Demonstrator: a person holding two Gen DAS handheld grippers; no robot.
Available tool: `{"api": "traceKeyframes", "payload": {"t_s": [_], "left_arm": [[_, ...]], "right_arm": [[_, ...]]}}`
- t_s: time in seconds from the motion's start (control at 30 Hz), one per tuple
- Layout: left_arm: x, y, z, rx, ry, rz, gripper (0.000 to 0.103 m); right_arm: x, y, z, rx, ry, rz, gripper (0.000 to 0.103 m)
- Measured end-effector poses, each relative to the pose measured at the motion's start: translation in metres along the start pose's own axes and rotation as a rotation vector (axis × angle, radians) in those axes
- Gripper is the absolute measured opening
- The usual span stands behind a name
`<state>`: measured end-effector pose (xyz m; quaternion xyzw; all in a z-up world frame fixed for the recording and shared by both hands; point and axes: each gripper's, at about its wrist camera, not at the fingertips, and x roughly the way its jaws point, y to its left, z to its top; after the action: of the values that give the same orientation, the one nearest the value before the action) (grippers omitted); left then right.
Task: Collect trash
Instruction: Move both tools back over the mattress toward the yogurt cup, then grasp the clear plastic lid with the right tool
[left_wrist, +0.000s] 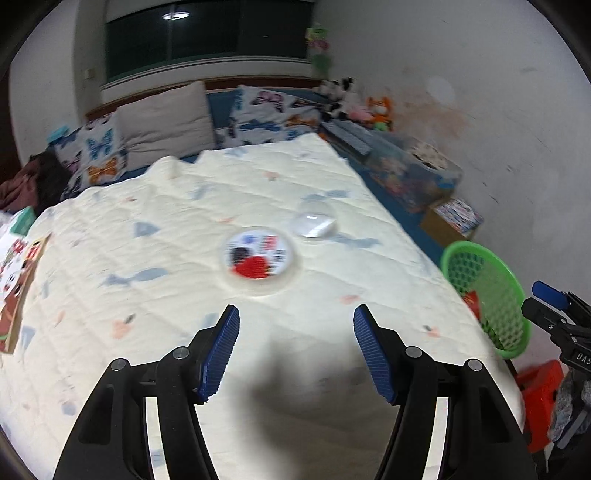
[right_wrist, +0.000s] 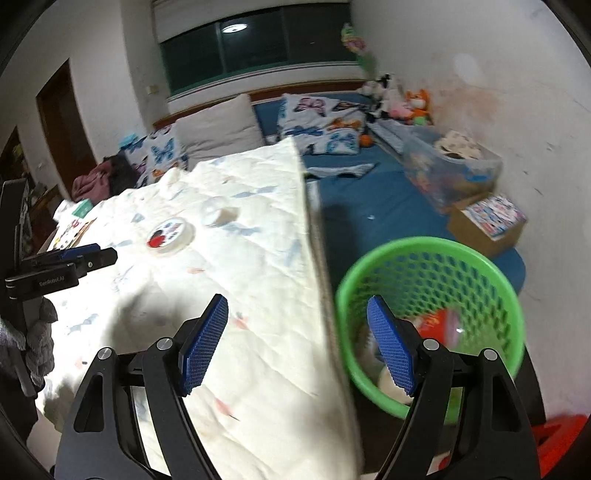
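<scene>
Faintly, "SenRobot.AI" shows on the left gripper (right_wrist: 92, 256).

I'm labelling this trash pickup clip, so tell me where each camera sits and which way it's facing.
Left wrist: rides the left tongs, angled down over the quilt at the round printed lid and clear dome lid; its own open blue pads show, plus the right tongs at the right edge.
Right wrist: rides the right tongs, angled down across the quilt's edge and the green basket; its own open pads show, the left tongs at left.
Shared: quilt, both lids, basket, pillows, window.
</scene>
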<state>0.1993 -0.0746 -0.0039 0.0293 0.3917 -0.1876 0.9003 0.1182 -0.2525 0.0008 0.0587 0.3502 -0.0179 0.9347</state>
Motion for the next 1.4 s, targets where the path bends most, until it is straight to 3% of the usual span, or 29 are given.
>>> {"api": "traceKeyframes", "payload": {"t_s": [0.6,1.03,1.4], "left_arm": [[-0.02,0.088,-0.018,-0.12,0.004,0.099,0.062],[-0.012,0.113,-0.024,-0.147,0.028,0.112,0.062],[-0.005,0.127,-0.028,-0.168,0.048,0.117,0.062]], "right_arm": [[0.101,0.086,0.055,-0.131,0.076,0.084,0.078],[0.181,0.098,0.083,-0.103,0.133,0.083,0.077],[0.229,0.108,0.1,-0.086,0.171,0.067,0.071]]}}
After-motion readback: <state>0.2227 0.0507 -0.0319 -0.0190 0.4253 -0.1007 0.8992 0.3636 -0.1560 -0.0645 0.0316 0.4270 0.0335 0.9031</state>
